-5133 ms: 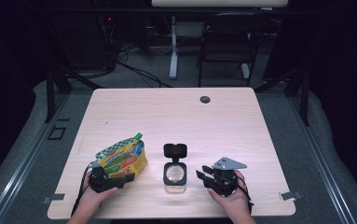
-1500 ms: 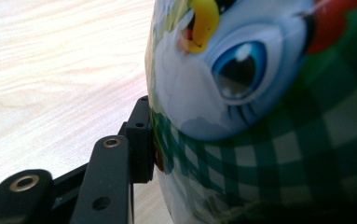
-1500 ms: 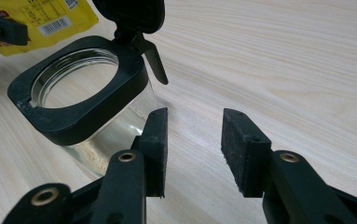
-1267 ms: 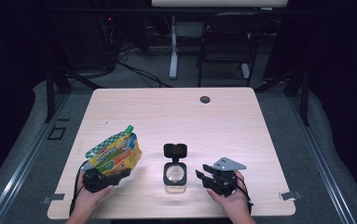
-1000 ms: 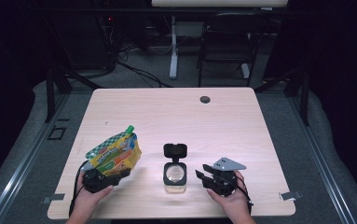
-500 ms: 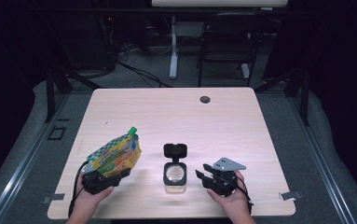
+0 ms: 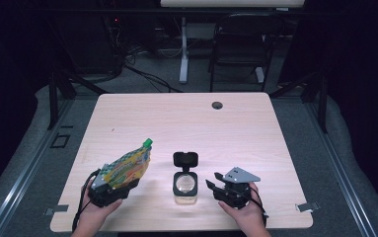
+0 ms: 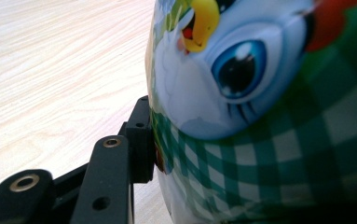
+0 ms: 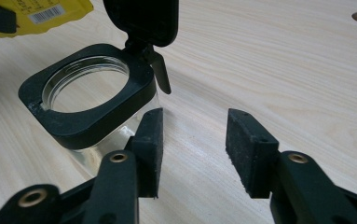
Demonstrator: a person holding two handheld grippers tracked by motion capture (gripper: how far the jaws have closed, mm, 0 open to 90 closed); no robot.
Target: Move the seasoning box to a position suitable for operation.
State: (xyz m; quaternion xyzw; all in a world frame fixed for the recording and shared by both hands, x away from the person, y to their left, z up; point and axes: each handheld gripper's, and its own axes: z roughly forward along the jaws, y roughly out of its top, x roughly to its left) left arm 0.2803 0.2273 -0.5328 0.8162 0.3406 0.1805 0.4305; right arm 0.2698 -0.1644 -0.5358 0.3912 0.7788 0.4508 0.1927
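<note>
A yellow-green spouted pouch (image 7: 127,167) with a green cap is clamped at its base by my left gripper (image 7: 117,185) and leans up to the right, off the table. In the left gripper view its cartoon-bird and green-check print (image 8: 260,116) bulges over the left pad (image 8: 142,140); the other jaw is hidden behind it. A clear jar (image 7: 185,185) with its black flip lid (image 7: 185,159) raised stands in the middle. My right gripper (image 9: 195,149) sits just right of the jar (image 9: 87,88); its jaws have just been opening, with nothing between them.
The light wooden table (image 7: 186,123) has a round cable hole (image 7: 217,105) at the back. In the high view my right gripper (image 7: 212,187) lies close to the front edge. A dark chair (image 7: 238,44) and a table leg stand behind the table.
The pouch's capped end has swung a little right and down toward the jar. The right hand has kept its place by the jar.
</note>
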